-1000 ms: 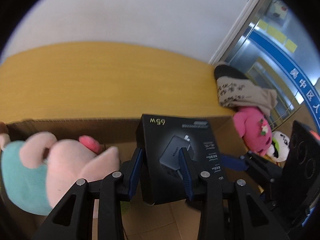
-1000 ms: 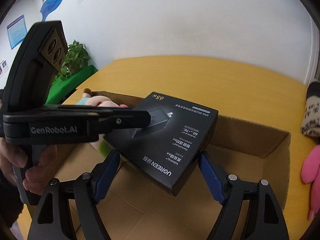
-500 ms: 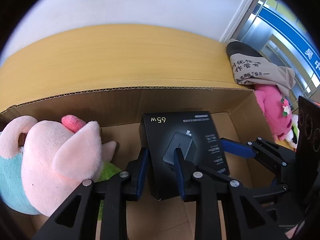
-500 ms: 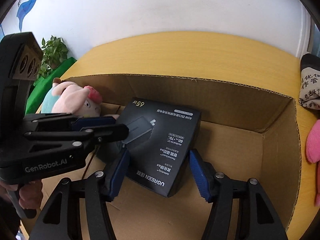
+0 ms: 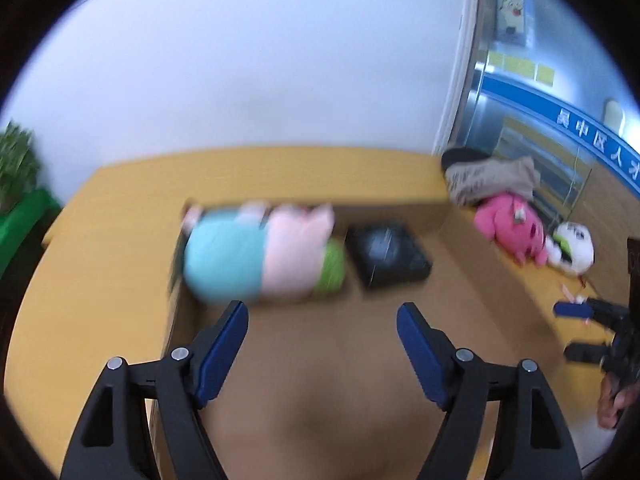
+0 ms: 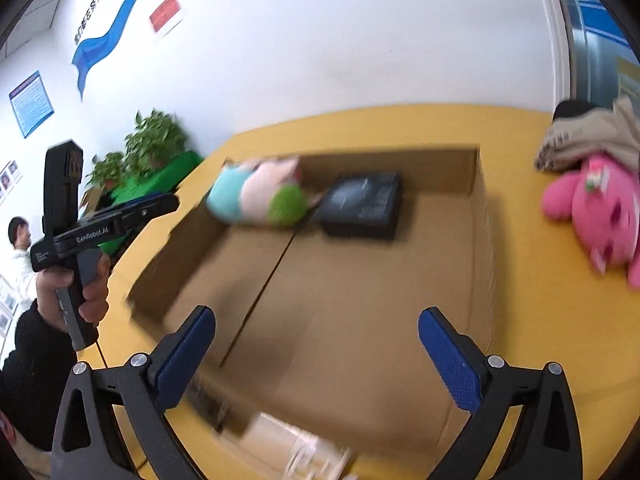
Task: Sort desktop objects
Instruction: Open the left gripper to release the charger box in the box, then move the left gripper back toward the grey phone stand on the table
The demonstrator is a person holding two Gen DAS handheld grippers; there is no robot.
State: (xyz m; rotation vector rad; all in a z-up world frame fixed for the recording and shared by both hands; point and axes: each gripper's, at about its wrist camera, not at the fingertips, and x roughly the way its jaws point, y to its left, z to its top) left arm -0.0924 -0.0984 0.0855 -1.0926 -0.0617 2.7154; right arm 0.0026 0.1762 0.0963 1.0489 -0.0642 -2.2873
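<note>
Now, line by line, as I am reading it from my end:

Black box: the black box (image 6: 362, 204) is lying flat on the floor of the cardboard carton (image 6: 478, 216), near its far wall and just beside the stuffed pig (image 6: 260, 194). I am judging that it is parked there because this carton is where sorted things are going.

Left gripper: the left gripper (image 5: 322, 344) is hanging over the near end of the carton with its jaws opening wide and nothing between them.

Right gripper: the right gripper (image 6: 316, 354) is also opening, about as wide as it goes, and it is holding nothing; only carton floor is showing between its blue pads (image 6: 448, 360).

Why both are empty: I am reading this as the release being done and both tools clearing out for the next item.

Still unsorted: the pink plush toy (image 6: 600, 208) and a beige cloth bag (image 6: 588, 140) are lying on the yellow table (image 6: 540, 320), outside the carton to its right.

Change from earlier: a second ago both grippers were pinching the box from two sides above the carton; half a second ago they were setting it down. Now the box is resting alone and both tools are pulling back towards me, so the carton is looking farther off in both views.
</note>
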